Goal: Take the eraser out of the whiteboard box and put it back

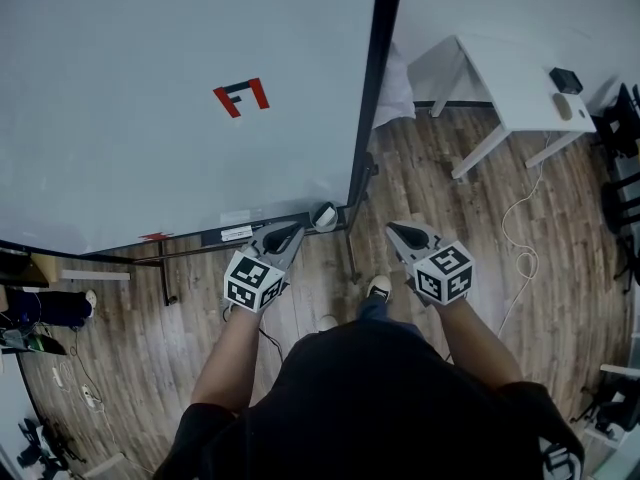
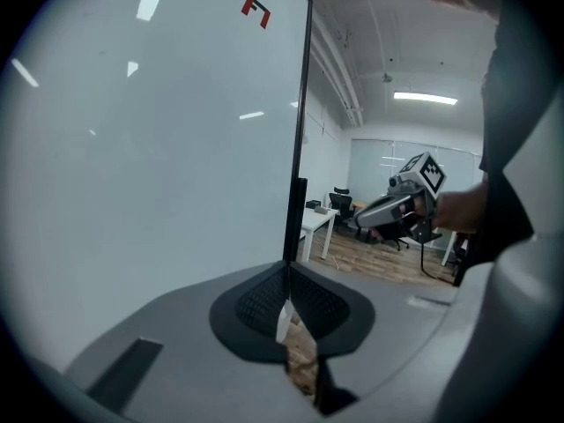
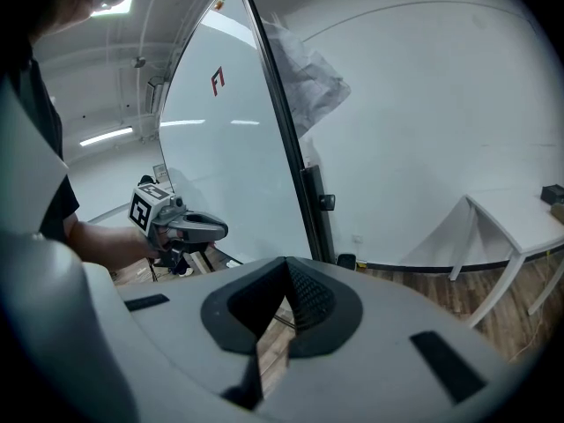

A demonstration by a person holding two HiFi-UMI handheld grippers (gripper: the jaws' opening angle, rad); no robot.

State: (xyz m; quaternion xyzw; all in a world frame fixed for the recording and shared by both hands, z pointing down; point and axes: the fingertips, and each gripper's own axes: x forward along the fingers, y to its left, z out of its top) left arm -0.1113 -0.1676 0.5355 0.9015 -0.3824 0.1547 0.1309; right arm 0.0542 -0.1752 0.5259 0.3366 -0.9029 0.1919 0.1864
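The whiteboard [image 1: 180, 98] runs off the head view's top and left edges. A round pale thing [image 1: 325, 216] at its lower corner (just beside the dark frame post) is too small to identify — likewise the dark item [image 1: 565, 79] on the white table [image 1: 500, 78]. The person's torso hides part of one shoe [image 1: 378, 286].

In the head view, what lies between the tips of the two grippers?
Mostly wooden floor, crossed by the whiteboard stand's thin dark leg; the person's shoe sits just below. The head view shows it.
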